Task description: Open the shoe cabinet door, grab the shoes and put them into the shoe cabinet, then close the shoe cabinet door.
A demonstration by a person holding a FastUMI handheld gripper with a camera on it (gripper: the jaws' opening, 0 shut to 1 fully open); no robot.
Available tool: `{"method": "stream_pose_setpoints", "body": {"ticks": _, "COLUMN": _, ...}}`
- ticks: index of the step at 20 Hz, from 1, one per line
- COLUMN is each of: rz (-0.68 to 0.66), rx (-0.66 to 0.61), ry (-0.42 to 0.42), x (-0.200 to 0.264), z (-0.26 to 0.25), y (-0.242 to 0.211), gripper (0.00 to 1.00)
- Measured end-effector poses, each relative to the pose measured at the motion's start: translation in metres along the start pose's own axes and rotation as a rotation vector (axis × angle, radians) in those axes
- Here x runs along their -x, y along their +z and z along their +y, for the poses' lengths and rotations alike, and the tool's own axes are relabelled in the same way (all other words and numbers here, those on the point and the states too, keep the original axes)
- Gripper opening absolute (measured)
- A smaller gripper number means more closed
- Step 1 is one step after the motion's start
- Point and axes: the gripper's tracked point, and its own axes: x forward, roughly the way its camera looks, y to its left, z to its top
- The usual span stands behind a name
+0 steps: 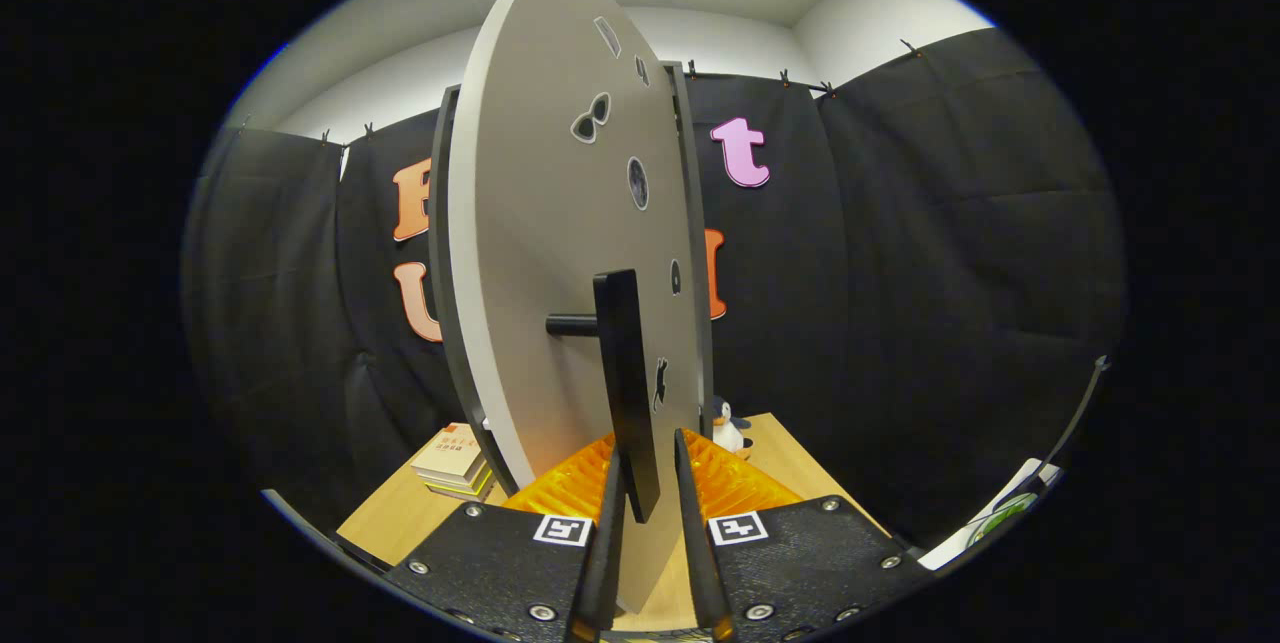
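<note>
The shoe cabinet door (555, 223), a pale panel with small dark stickers, stands swung out and I see it almost edge-on. Its black bar handle (622, 353) sticks out on a short stub and runs down between my fingers. My gripper (648, 468) is closed around the handle's lower end, one finger on each side of it. The dark cabinet frame (441, 253) shows just behind the door's left edge. The inside of the cabinet is hidden by the door.
A wooden table top (775, 468) lies below the door. A small stack of books (452, 461) sits left of the door, and a little penguin toy (726, 426) stands right of it. A white object with a green patch (1000, 513) lies far right.
</note>
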Motion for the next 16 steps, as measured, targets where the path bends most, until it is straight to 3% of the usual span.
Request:
{"method": "stream_pose_setpoints", "body": {"ticks": 7, "rz": 0.000, "rx": -0.056, "ry": -0.028, "x": 0.008, "z": -0.065, "y": -0.003, "gripper": 0.28}}
{"method": "stream_pose_setpoints", "body": {"ticks": 9, "rz": -0.001, "rx": -0.071, "ry": -0.043, "x": 0.010, "z": -0.084, "y": -0.001, "gripper": 0.23}}
{"method": "stream_pose_setpoints", "body": {"ticks": 16, "rz": -0.016, "rx": -0.014, "ry": -0.142, "x": 0.024, "z": -0.138, "y": 0.008, "gripper": 0.20}}
